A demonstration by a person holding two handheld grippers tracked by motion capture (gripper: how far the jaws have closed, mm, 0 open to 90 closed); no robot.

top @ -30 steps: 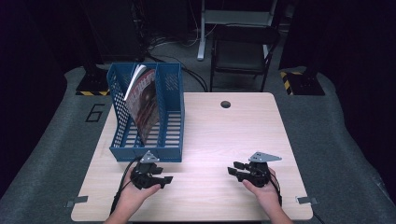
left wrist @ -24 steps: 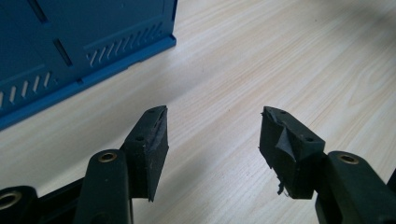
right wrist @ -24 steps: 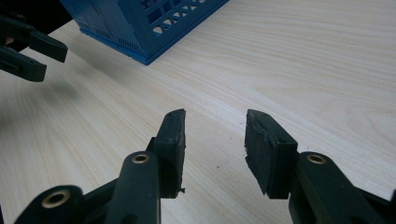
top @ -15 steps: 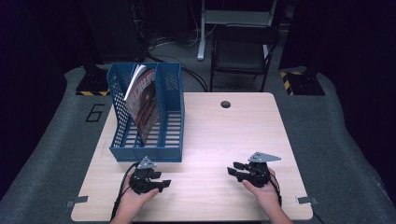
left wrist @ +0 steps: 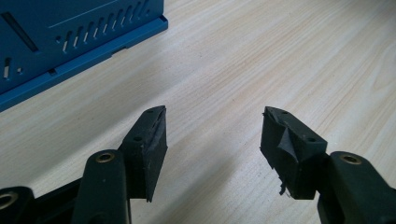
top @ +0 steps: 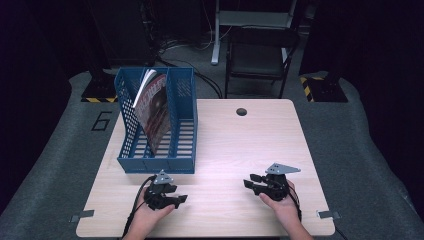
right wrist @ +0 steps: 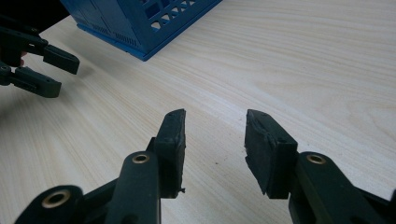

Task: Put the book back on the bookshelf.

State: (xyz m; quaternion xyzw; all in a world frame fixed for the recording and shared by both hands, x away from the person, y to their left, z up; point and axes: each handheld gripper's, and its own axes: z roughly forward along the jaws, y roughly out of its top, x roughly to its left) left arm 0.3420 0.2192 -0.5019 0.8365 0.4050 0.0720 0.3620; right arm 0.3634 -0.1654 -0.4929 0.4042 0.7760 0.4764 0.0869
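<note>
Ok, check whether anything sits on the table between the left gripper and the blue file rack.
Nothing visible does. The left gripper rests low over the table just in front of the blue file rack, jaws apart and empty, and the strip of tabletop between them is bare wood. The magazine stands inside the rack, not in the path.

Pale wood grain, blue plastic, worn black rubber

The table (top: 235,145) looked matt, light wood-grained; the slotted file rack (top: 182,115) was smooth blue plastic, its magazine (top: 154,112) glossy paper; the left gripper (left wrist: 212,135) had scuffed, matt black pads.

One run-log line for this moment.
left gripper: open, empty | right gripper: open, empty | magazine: leaning in blue file rack | table
</note>
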